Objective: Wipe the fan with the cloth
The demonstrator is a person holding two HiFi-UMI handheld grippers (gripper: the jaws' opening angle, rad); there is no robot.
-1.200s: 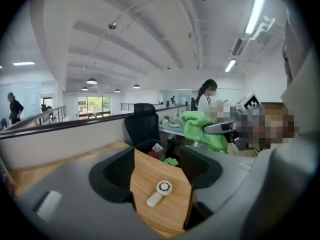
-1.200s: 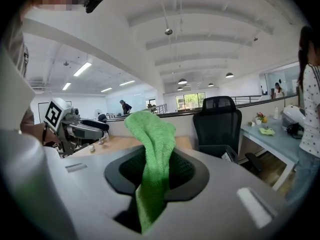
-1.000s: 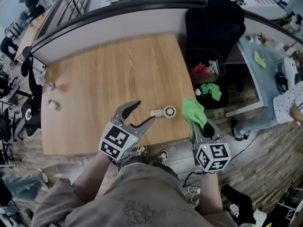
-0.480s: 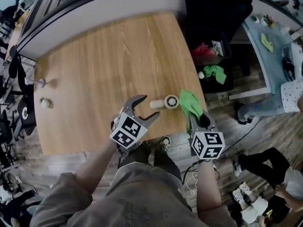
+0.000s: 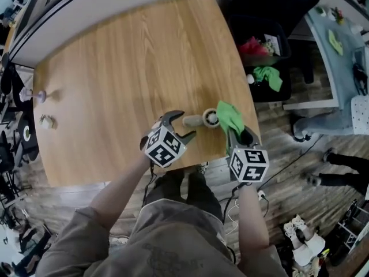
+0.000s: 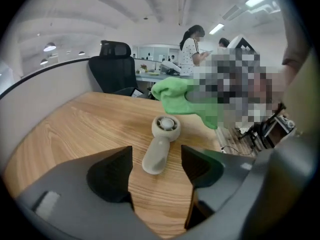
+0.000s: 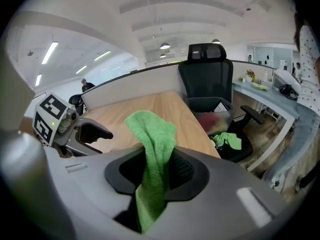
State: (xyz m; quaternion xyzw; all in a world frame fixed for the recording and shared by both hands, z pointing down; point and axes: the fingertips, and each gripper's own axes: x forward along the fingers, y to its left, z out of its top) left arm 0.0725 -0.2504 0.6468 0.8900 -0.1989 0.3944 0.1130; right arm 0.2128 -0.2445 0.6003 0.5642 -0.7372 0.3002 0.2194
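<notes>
A small beige hand fan (image 5: 202, 120) (image 6: 161, 143) lies flat on the wooden table (image 5: 127, 68), its round head toward the right. My left gripper (image 5: 180, 126) (image 6: 156, 176) is open just short of the fan's handle, with nothing between its jaws. My right gripper (image 5: 233, 136) (image 7: 156, 176) is shut on a green cloth (image 5: 232, 118) (image 7: 154, 149), which sticks up out of the jaws and hangs just right of the fan's head. The cloth (image 6: 186, 98) also shows behind the fan in the left gripper view.
Two small objects (image 5: 44, 120) stand near the table's left edge. A black bin (image 5: 262, 51) holding red and green cloths sits on the floor to the right, beside an office chair (image 7: 206, 74). The table's near edge is right under my grippers.
Both grippers have come down toward the table and closer to the fan. The green cloth now hangs beside the fan's head. The left jaws stay wide.
</notes>
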